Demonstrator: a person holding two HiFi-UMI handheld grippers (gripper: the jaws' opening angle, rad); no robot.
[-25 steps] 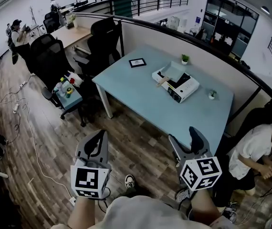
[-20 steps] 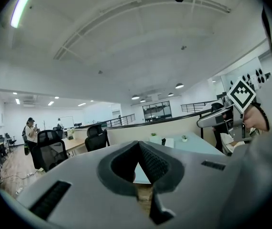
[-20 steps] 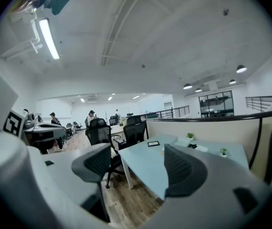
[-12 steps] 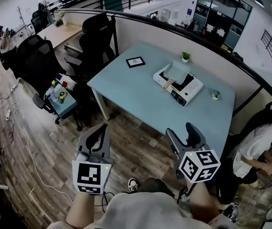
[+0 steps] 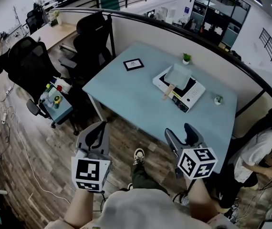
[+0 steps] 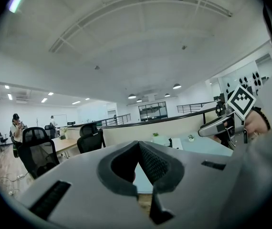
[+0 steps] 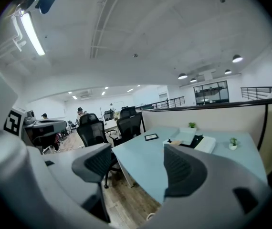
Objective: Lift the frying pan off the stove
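Well short of the bench [image 5: 136,97]
Both empty: left tool [image 5: 98,129] shut, right tool [image 5: 180,134] agape. I'd grip the frying pan [image 5: 178,74] by its stiff handle [image 5: 168,90]; likely light.

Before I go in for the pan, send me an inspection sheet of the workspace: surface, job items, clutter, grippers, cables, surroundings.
Surface: pale blue table, mostly bare.
Job's things: frying pan sits on the white stove, with its wooden handle toward the near edge; neither gripper touches it.
Clutter: framed picture; two potted plants.
Grippers: left gripper jaws together, empty; right gripper jaws apart, empty; both short of the table.
Cables: loose cable on the wood floor at left; nothing seen on the table.
Surroundings: black office chairs, small cart with bottles, seated person at right.
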